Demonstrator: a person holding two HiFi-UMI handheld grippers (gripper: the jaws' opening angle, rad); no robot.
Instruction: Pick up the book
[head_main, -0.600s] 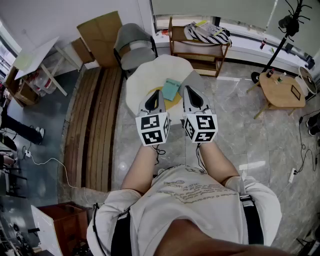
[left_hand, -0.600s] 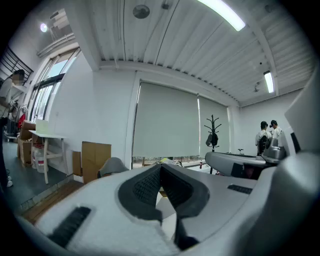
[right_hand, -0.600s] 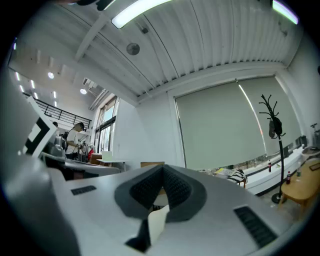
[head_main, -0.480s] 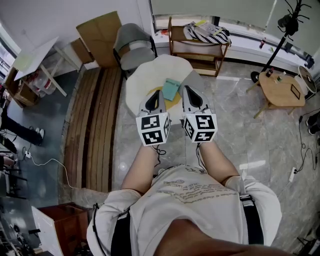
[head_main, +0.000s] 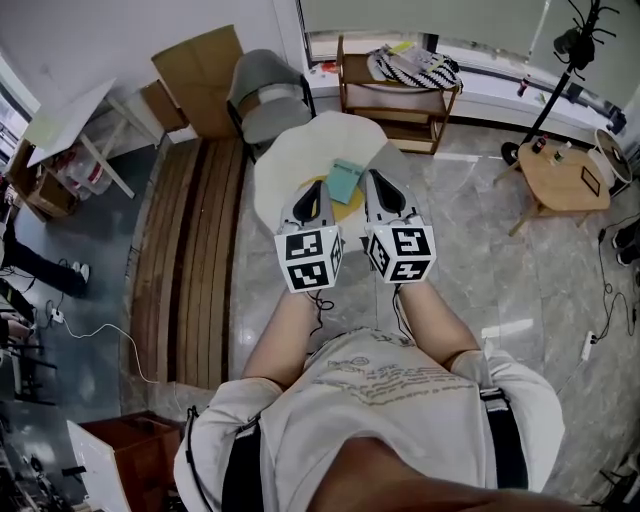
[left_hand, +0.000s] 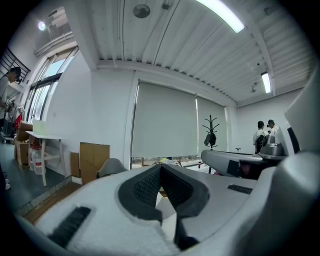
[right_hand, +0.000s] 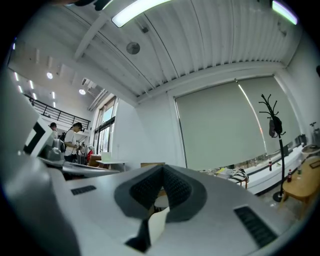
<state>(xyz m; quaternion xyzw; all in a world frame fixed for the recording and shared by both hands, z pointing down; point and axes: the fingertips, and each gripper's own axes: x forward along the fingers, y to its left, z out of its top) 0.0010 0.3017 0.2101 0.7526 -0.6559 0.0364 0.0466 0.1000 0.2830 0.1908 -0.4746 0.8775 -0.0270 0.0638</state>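
Left gripper (head_main: 317, 188) and right gripper (head_main: 373, 180): jaws clenched, empty. Book (head_main: 344, 179) lies on tabletop (head_main: 298, 150) just ahead, between both jaw tips.

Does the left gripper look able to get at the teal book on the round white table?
Probably yes: the flat teal book lies uncovered just ahead of the left gripper, nothing between them, though its jaws are shut and must open first.

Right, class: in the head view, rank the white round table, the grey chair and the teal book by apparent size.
Largest: white round table.
Next: grey chair, clearly smaller.
Smallest: teal book.
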